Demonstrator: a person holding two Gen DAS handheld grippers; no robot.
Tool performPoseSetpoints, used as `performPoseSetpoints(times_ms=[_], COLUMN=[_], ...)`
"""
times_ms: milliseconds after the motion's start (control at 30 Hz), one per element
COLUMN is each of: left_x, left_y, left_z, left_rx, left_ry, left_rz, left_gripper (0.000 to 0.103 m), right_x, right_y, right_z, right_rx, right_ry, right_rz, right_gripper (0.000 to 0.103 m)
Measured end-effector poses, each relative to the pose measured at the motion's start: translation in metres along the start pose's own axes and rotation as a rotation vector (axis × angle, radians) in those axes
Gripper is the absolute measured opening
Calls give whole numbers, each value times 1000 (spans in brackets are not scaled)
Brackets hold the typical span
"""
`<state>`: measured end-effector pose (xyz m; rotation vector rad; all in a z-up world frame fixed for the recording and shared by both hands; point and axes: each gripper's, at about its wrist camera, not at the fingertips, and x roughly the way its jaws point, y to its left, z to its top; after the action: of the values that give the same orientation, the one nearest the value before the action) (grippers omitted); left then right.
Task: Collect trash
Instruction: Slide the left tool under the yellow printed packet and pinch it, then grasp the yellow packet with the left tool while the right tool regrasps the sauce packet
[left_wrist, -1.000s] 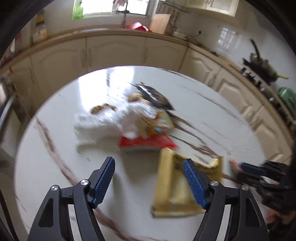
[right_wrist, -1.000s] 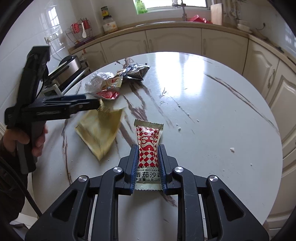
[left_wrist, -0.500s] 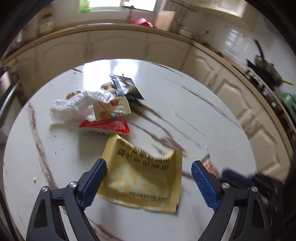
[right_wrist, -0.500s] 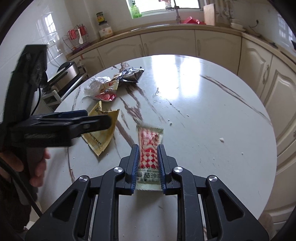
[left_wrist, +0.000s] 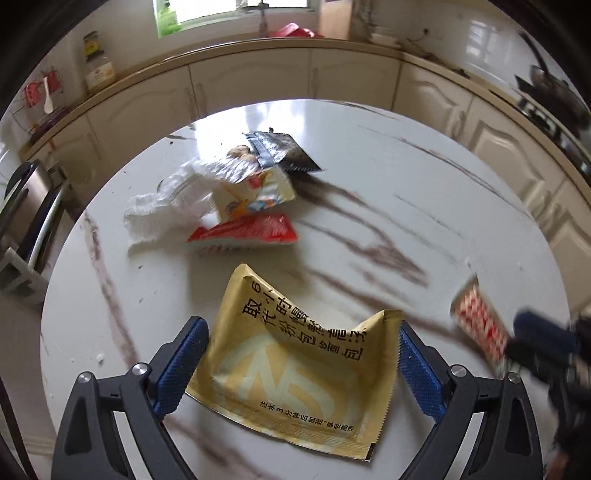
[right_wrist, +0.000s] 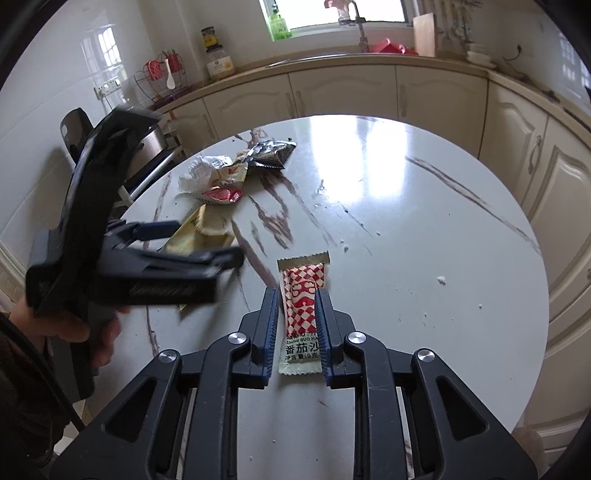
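Yellow packet (left_wrist: 291, 373): crumpled, flat on the tabletop (left_wrist: 424, 206), near its close edge.
Left hand-held gripper (left_wrist: 297, 373): jaws just spreading wide, straddling the yellow packet, seemingly not pressing it.
Ketchup sachet (right_wrist: 302, 308): red-checked, pinched by the right hand-held gripper (right_wrist: 296, 325).
Wrapper pile (left_wrist: 236, 195): farther back.
Open room: bare marble to the right.

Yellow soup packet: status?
Left gripper open, jaws just widened, astride flat yellow soup packet. Right gripper shut on red-checked ketchup sachet. Wrapper pile beyond, nothing in the way.

Right gripper (left_wrist: 532, 347) blurred; yellow packet (right_wrist: 199, 236) seemingly half hidden.
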<state>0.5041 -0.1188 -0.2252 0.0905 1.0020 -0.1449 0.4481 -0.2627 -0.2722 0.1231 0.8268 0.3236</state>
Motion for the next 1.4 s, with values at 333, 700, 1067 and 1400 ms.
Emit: performPoseSetpoints(times_ms=[333,700,1067,1400], left_x=[-57,-70,-46,-54], left_y=[60,98,86,91], left_z=[-52,-71,-54,-69], left_rx=[-23,-351,-202,-92], left_ry=[-62,-48,-33,-100], left_rz=[-67,-186,70,-37], left_gripper=[90,93,86,32], right_x=[7,7,21,30], right_y=[38,23,16,15], right_z=[11,10,5,5], right_rx=[-80,-18,-40,-82], right_ry=[-9,-13,62,89], right_rz=[25,-108,-99,-193], right_gripper=[36,46,52,36])
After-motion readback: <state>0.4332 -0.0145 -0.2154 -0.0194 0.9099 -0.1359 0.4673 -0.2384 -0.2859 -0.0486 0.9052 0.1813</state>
